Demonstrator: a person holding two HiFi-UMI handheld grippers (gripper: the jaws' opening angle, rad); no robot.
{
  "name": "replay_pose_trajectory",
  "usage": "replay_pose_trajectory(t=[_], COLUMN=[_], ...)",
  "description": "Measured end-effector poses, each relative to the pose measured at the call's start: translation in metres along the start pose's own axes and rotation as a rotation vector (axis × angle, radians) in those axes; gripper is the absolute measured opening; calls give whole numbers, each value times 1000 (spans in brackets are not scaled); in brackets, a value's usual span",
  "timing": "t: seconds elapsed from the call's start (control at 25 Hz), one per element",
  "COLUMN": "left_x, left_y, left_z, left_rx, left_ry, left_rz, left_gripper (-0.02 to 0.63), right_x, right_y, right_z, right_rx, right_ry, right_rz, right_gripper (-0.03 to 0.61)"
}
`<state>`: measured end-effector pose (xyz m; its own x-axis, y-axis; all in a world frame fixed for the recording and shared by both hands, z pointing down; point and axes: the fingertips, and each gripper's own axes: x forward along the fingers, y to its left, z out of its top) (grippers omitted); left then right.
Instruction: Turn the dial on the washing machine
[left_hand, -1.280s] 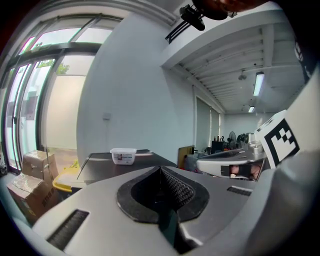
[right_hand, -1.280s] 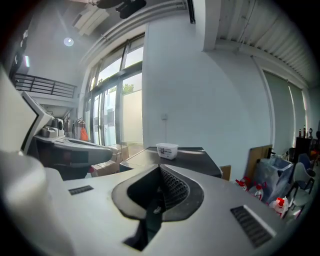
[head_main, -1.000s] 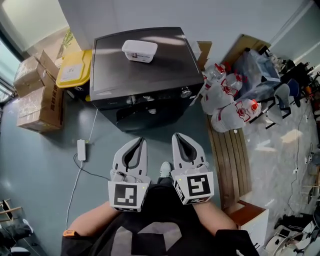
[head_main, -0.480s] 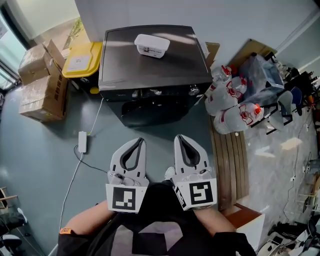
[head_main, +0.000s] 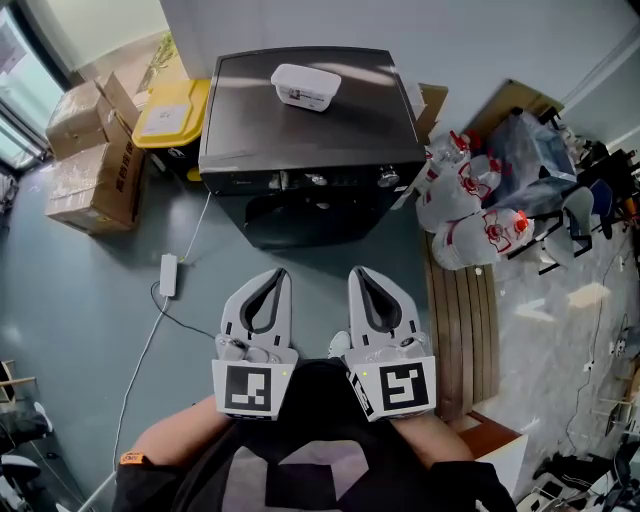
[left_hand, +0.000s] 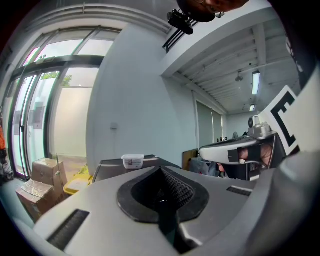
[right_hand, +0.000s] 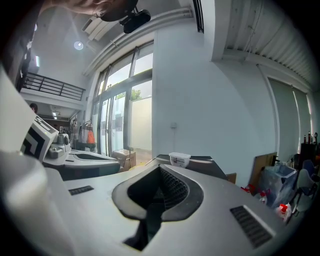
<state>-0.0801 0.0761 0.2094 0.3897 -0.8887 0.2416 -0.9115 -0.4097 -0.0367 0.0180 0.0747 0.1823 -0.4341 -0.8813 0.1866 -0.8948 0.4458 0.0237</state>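
The dial (head_main: 388, 180) sat at the right end of the washing machine's (head_main: 260, 120) front panel, at about one o'clock and well apart from the left hand-held gripper (head_main: 280, 278) and right hand-held gripper (head_main: 358, 275). Both were pressed together on nothing. The small knob looked rigid and smooth, probably slippery, so it seemed best pinched across its rim.

On the washing machine (head_main: 300, 130), the dial (head_main: 388, 180) at the front panel's right end is too small to read; so is the label of the white container (head_main: 306, 86) near its top's rear edge.
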Motion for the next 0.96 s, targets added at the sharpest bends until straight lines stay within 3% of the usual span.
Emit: replay_pose_trajectory(t=[0.96], left_x=[2], left_y=[5], left_z=[6], left_rx=[-19], left_ry=[-12], left_rz=[33], left_gripper=[14], right_x=[0], right_y=[-6], right_z=[-10], right_rx=[24], right_ry=[16], right_rz=[-6], right_gripper=[14])
